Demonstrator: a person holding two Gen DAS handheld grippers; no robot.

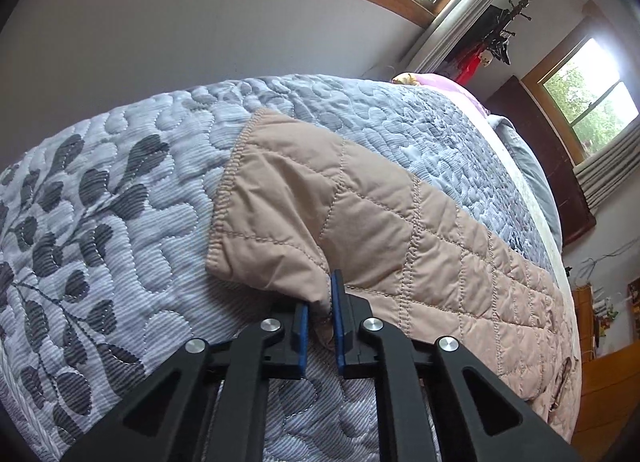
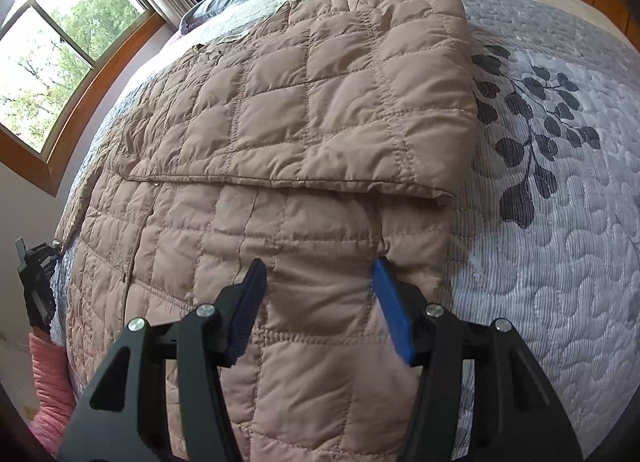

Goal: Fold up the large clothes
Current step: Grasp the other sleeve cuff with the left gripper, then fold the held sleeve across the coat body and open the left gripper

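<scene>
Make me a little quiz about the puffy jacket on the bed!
1. True or false: the left gripper is pinching the jacket.
2. The right gripper is: A) shut on the jacket, B) open over the jacket, C) holding a pillow.
3. Fill in: the bedspread has dark ____ printed on it.

Key:
1. True. Its blue pads clamp a fold of tan fabric.
2. B. Its pads stand wide apart above the quilted cloth.
3. Leaves, on a branch.
</scene>
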